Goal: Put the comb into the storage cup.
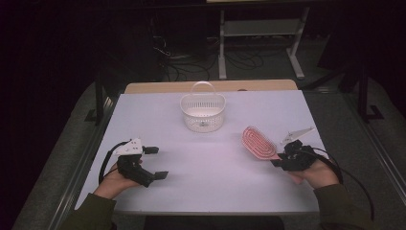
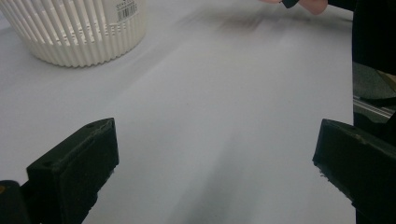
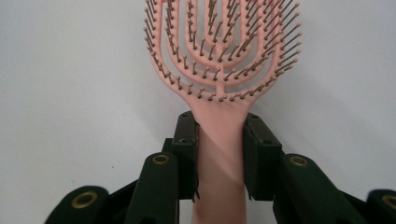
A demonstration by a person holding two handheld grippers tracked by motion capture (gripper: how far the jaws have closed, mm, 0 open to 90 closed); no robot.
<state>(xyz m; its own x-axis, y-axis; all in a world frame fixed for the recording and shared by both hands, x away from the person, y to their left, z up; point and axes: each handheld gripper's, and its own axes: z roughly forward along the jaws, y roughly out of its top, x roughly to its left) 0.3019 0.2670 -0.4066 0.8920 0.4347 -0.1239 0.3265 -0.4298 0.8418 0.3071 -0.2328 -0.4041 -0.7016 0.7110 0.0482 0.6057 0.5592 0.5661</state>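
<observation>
1. A pink hairbrush is clamped by its handle between the 2 black jaws of the right gripper; in the right gripper view both pads are seen pressed flat against the handle's sides, just below where the head begins.
2. In the high view the hairbrush is found on the right side of the table, its bristled head angled up and away to the left of the right gripper, toward the middle of the table. Whether the head is touching the white surface can't really be told.
3. The left gripper is held low at the table's left front, and its jaws are spread wide with nothing between them. In the left gripper view just bare tabletop is seen between the 2 jaws.
4. A white slatted basket with its handle standing up is placed at the far middle of the table, well apart from both grippers and from the hairbrush. Its ribbed wall is caught at the top left of the left gripper view.
</observation>
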